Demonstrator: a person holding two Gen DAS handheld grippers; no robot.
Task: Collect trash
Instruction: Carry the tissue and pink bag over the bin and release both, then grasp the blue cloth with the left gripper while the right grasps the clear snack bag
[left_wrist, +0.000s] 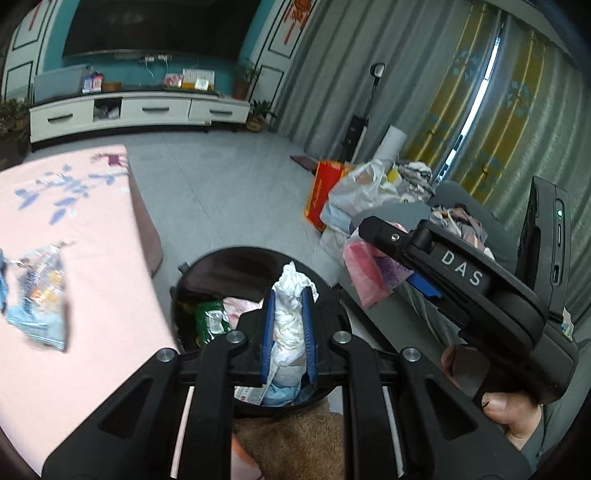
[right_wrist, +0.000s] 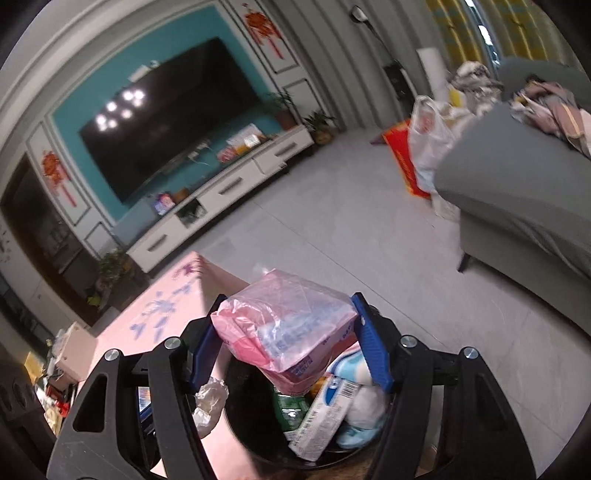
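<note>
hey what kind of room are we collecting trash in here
Most likely a home living room: a big wall-mounted TV above a low white media cabinet, a grey sofa, and floor-length curtains over the window.

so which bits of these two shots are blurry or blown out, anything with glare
Left wrist view: the snack wrapper on the pink tablecloth is motion-smeared, and the curtain gap is blown out; the tissue wad stays sharp. Right wrist view: ceiling lights glare on the TV, and the whole background looks soft.
</note>
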